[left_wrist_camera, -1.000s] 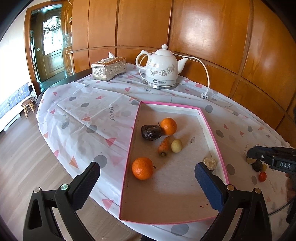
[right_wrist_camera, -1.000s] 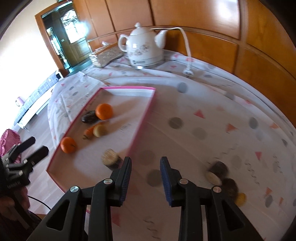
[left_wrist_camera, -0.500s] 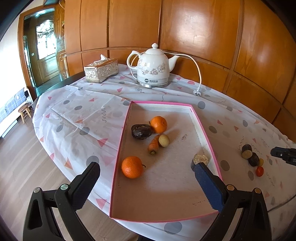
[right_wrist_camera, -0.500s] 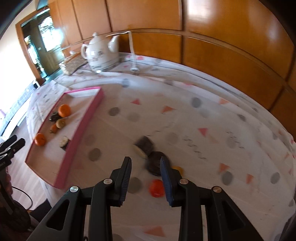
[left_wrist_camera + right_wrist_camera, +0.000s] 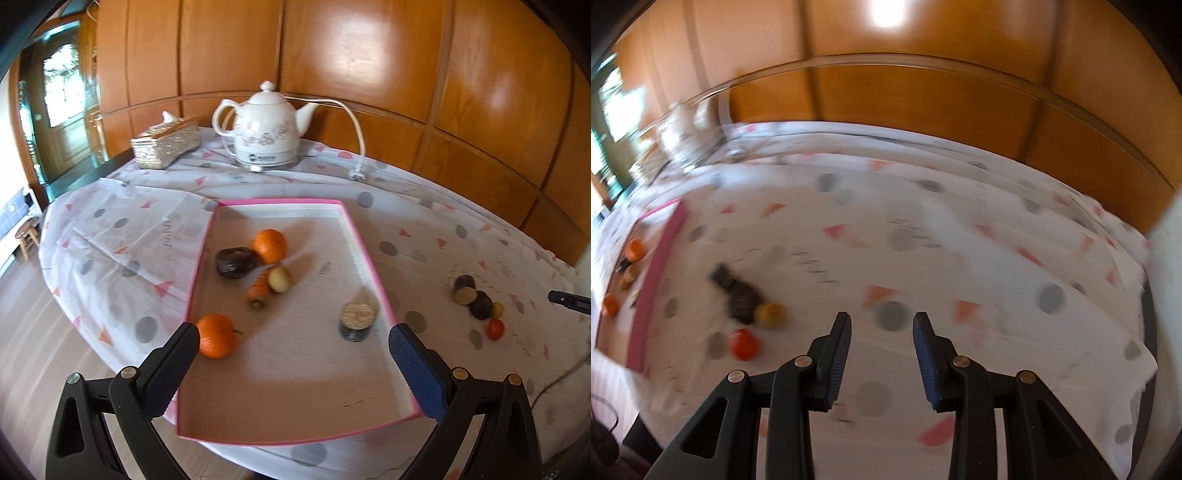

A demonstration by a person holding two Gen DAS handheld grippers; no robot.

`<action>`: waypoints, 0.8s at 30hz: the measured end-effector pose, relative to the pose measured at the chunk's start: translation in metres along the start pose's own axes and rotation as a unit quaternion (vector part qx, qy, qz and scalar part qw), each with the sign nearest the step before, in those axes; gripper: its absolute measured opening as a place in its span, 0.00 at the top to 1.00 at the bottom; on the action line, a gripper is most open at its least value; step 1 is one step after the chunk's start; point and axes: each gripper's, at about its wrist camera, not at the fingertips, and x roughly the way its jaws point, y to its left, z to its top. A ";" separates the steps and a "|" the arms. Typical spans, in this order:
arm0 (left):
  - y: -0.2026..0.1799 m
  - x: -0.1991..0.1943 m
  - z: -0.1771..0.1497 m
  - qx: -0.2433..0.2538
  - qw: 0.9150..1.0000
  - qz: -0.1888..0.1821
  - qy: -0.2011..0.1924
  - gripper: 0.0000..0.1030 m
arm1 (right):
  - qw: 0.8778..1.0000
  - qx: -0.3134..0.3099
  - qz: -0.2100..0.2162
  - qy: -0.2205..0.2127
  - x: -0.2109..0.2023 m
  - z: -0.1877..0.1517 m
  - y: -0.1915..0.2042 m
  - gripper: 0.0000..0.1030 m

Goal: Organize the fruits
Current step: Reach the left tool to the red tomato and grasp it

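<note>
My left tongs [image 5: 290, 341] hang wide open and empty over the near end of the pink tray [image 5: 364, 240] on the worktop [image 5: 129, 229]. In the tray lie two oranges [image 5: 269, 245], a carrot [image 5: 258, 288] and a few darker fruits. My right tongs [image 5: 881, 321] are parted too, holding nothing, above bare cloth. A small red fruit [image 5: 744, 343] and a yellow one [image 5: 771, 314] sit to their left, outside the tray.

Pink-rimmed tray [image 5: 364, 243]; orange fruit [image 5: 216, 335]; white cloth [image 5: 122, 236], grey dots, pink triangles
</note>
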 end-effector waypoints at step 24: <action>-0.162 0.060 0.016 0.125 0.970 -0.171 0.121 0.23 | 0.956 0.281 -0.080 0.019 -0.006 -0.020 -0.132 0.66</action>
